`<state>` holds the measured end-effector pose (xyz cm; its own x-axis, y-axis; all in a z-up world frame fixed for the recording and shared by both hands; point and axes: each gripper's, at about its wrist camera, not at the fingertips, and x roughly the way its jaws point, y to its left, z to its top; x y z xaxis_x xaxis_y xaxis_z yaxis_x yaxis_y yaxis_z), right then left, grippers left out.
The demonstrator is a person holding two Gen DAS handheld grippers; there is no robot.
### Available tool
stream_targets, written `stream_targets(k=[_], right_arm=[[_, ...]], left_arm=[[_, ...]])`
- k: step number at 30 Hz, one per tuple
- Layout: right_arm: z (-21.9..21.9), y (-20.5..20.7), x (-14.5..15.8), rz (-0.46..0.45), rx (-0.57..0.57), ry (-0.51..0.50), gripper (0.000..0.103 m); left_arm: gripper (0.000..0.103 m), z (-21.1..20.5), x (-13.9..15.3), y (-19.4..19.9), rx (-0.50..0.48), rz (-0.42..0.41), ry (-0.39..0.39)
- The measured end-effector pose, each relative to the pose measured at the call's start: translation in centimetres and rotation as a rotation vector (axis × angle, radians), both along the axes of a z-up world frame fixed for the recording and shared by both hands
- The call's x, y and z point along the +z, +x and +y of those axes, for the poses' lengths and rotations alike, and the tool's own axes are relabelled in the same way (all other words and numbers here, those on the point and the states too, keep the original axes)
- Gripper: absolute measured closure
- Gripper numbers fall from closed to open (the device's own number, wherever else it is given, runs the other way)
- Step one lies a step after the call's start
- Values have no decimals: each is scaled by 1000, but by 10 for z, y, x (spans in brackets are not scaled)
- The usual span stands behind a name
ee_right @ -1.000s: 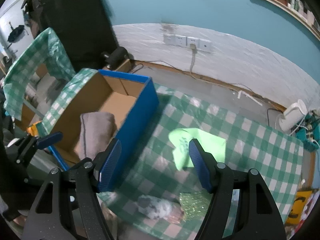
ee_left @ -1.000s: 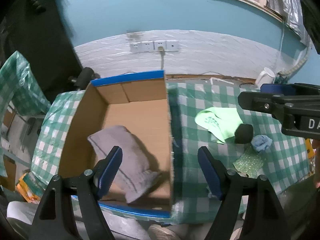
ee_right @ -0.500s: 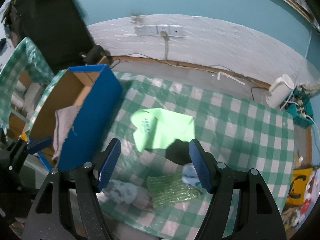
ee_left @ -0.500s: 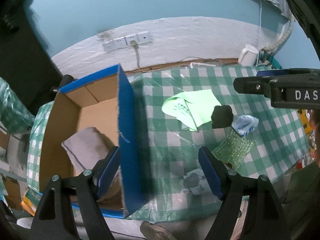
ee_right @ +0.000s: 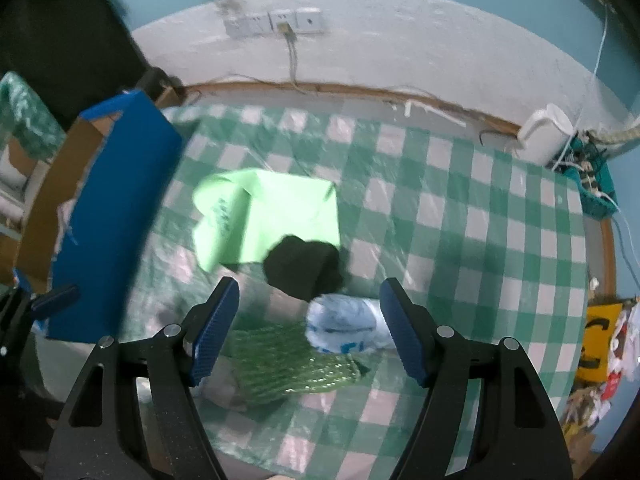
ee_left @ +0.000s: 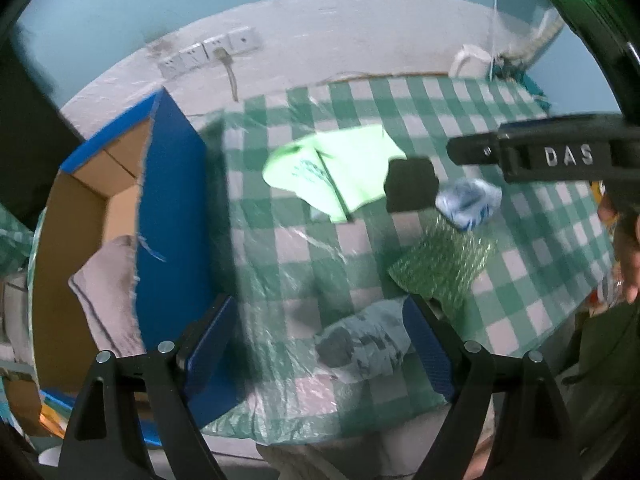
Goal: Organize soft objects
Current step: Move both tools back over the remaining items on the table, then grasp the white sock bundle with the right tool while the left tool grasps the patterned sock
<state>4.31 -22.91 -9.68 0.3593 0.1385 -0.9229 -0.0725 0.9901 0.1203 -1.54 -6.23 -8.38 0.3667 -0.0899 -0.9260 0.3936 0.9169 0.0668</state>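
Observation:
A blue cardboard box [ee_left: 172,216] stands at the table's left with a grey folded cloth [ee_left: 106,292] inside; it also shows in the right wrist view [ee_right: 108,216]. On the checked tablecloth lie a light green cloth [ee_left: 340,172] [ee_right: 268,216], a black soft lump [ee_left: 410,190] [ee_right: 302,266], a white-blue crumpled piece [ee_left: 468,202] [ee_right: 344,326], a green mesh piece [ee_left: 442,262] [ee_right: 288,360] and a grey-teal crumpled piece [ee_left: 364,344]. My left gripper [ee_left: 320,348] is open above the grey-teal piece. My right gripper [ee_right: 308,328] is open over the white-blue piece and mesh.
A white wall with sockets [ee_right: 276,22] and a cable runs behind the table. A white kettle [ee_right: 546,134] and a teal basket [ee_right: 592,188] sit at the back right. The tablecloth's [ee_right: 480,240] front edge drops off near my grippers.
Both grippers have moved right, away from the box and toward the soft pieces. The box has slid to the left of both views. Both stay open.

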Motion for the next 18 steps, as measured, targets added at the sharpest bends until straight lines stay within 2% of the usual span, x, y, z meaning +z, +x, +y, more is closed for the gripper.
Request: stream_targets(k=[3,8,15,18], right_arm=[[-4,1,-15,33,-8,-12,31],[-9,-1,-36,76,-11,-22,30],[-8,-2,-59,118,0,-57,31],[-10,-1,-65,129,-7,-64,31]], left_arm=[[17,-5,-14,-2,-15,30,32],[16,-10,-29,-6,-46,82,37],[15,-20,-43,-10,-69,120,47],[15,-26,-53,-12,-80,131,78]])
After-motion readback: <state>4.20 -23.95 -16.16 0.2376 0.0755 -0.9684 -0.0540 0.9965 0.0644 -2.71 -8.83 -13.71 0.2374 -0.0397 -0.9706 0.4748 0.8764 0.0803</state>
